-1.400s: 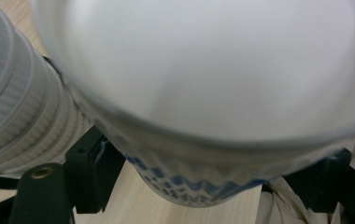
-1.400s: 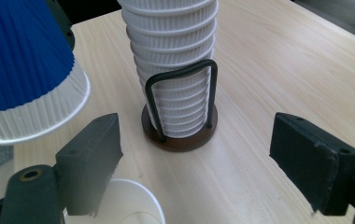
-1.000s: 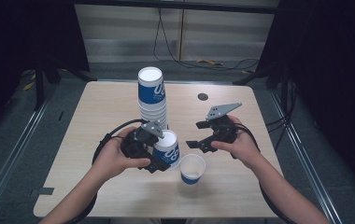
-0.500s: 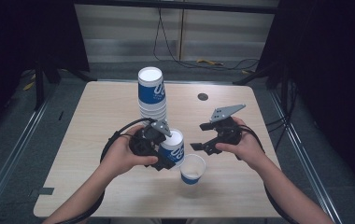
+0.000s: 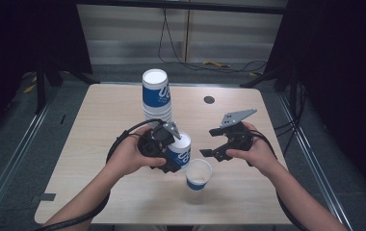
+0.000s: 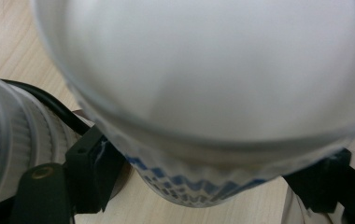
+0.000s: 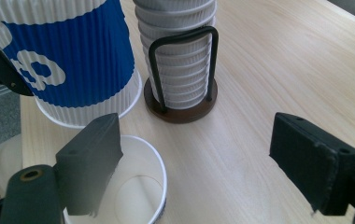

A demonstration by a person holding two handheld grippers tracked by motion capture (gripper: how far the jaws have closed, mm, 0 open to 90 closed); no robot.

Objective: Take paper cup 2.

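The left tool (image 5: 174,156) is clenched on a blue-and-white ribbed paper cup (image 5: 181,149), its two jaws pressing the cup's sides from either flank. In the left gripper view the held cup (image 6: 213,102) sits so close to the camera that it is blurred, with a black jaw at each lower corner against its wall. The cup is lifted off the light wooden desk (image 5: 99,120), tilted, its white end facing up and toward the person.

Just beside the left tool, toward the right one and nearer the person, an open paper cup (image 5: 199,174) stands upright on the desk, mouth up. In the right gripper view this open cup (image 7: 133,196) lies directly under the right tool's left-hand jaw, and the held cup (image 7: 73,56) hangs just above and beyond its rim — apart from it, as far as can be seen.

The right tool (image 5: 214,142) is released, jaws spread wide with nothing between them but bare desk (image 7: 269,60). It points toward the left tool and the two cups.

Beyond the left tool rises a tall stack of paper cups (image 5: 156,96), seated in a black wire holder (image 7: 182,70) on a round dark base — near the held cup, not touching it.

A small dark round grommet (image 5: 209,99) sits in the desk beyond the right tool.
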